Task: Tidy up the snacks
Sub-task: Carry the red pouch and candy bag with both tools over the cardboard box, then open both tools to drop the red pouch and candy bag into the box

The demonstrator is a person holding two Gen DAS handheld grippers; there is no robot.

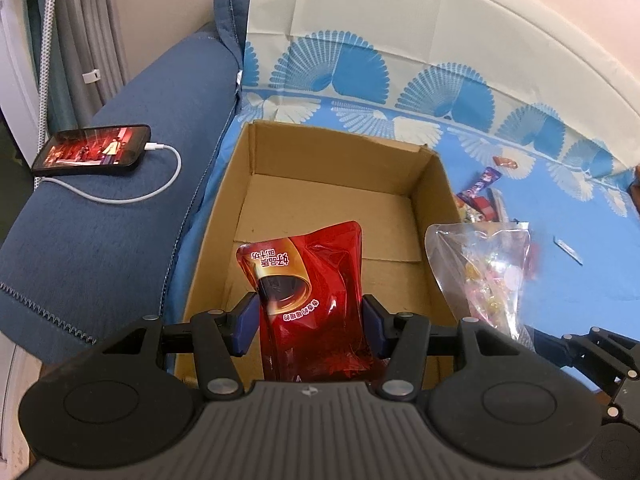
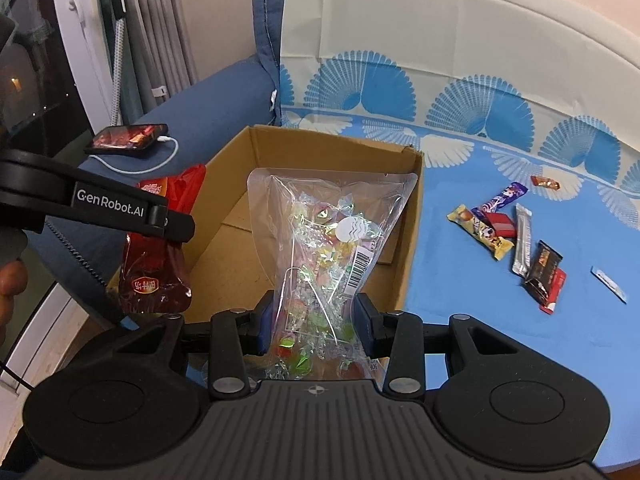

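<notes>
Looking along the left gripper [image 1: 310, 326]: blue pads clamped on both sides of a red snack pouch [image 1: 308, 280], held above the open cardboard box [image 1: 344, 148]. Box sits on blue fan-print cloth [image 1: 500, 280]; phone [image 1: 92, 150] with white cable [image 1: 160, 184] on the sofa arm [image 1: 120, 220] at left. Clear candy bag [image 1: 484, 268] hangs at the box's right wall. Right wrist view: right gripper [image 2: 314, 322] pinched on the clear candy bag [image 2: 328, 240] over the box [image 2: 412, 240]; red pouch [image 2: 156, 276] at left under the other gripper. Loose snack bars [image 2: 516, 240] scattered on the cloth, right of box.
</notes>
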